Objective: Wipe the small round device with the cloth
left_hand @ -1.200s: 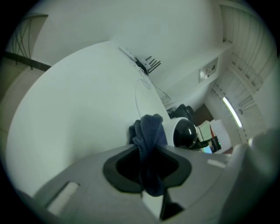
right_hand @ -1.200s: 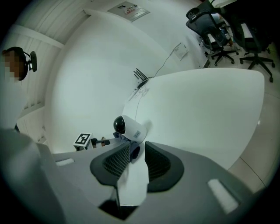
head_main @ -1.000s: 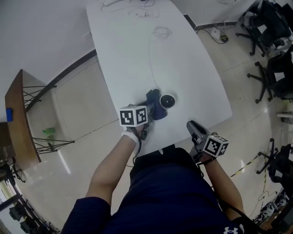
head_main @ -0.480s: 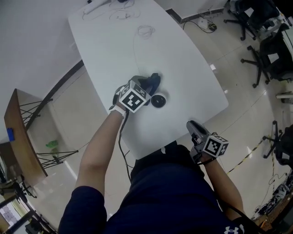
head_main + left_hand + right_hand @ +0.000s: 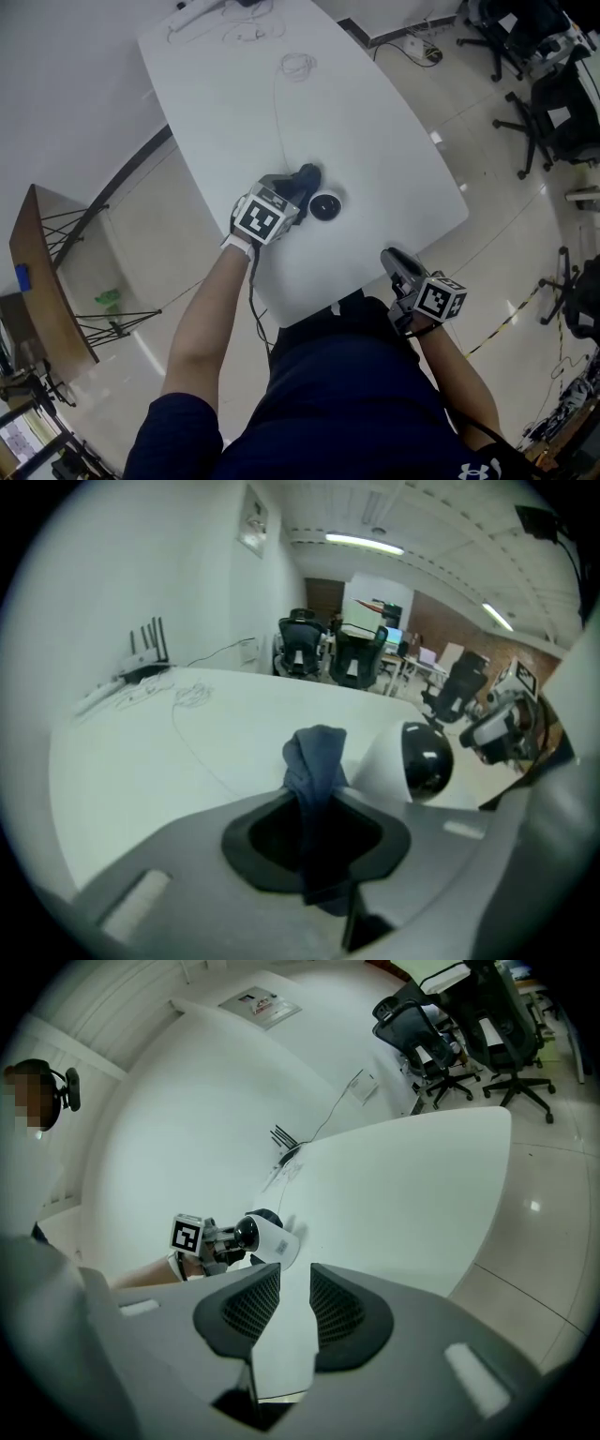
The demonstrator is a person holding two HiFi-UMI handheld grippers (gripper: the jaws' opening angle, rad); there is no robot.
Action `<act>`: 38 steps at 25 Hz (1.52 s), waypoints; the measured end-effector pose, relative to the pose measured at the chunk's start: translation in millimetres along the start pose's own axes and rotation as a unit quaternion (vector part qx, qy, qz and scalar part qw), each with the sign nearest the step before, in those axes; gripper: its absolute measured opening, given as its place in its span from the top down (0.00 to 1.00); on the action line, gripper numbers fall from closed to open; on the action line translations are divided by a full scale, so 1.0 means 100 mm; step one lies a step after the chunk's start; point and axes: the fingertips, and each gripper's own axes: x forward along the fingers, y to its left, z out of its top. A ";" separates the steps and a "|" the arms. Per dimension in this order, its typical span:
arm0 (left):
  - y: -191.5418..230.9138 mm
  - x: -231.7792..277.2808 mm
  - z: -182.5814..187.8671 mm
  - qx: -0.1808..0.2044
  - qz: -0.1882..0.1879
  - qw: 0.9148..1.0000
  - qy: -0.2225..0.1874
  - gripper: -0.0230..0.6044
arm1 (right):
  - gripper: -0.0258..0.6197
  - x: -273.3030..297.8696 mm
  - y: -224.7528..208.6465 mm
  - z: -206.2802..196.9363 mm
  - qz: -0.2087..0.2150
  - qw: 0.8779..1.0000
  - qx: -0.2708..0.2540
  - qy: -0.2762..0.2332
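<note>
The left gripper [image 5: 317,808] is closed on the dark blue cloth [image 5: 314,757]; its jaws stand narrow with the fabric pinched between them, and a bunch of the cloth rises above the jaw tips. The small round device [image 5: 325,204], white with a black dome, stands on the white table [image 5: 375,131] in its near half, not far from the edge in front of the person; in the head view the cloth is just beside the device, at its upper left side, but whether they really touch I cannot tell. In the left gripper view the device is to the right of the cloth and its black dome is well visible. A thin cable [image 5: 277,112] runs from the device across the table to a small coil at the far part. The right gripper [image 5: 293,1288] is well apart from the device, at the near edge of the table on the person's right; its jaws are a little apart, with a narrow gap, and nothing is between them; only the table surface shows through. In the right gripper view the device and the left gripper are seen close together, far away in the left part. Black office chairs [image 5: 561,103] stand on the shiny floor [image 5: 487,225] to the right of the table.
</note>
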 end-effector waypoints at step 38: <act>-1.83 -1.28 0.25 -0.335 -0.470 0.771 -0.270 0.77 | 0.79 0.22 1.39 -0.44 0.353 0.918 -0.087 0.157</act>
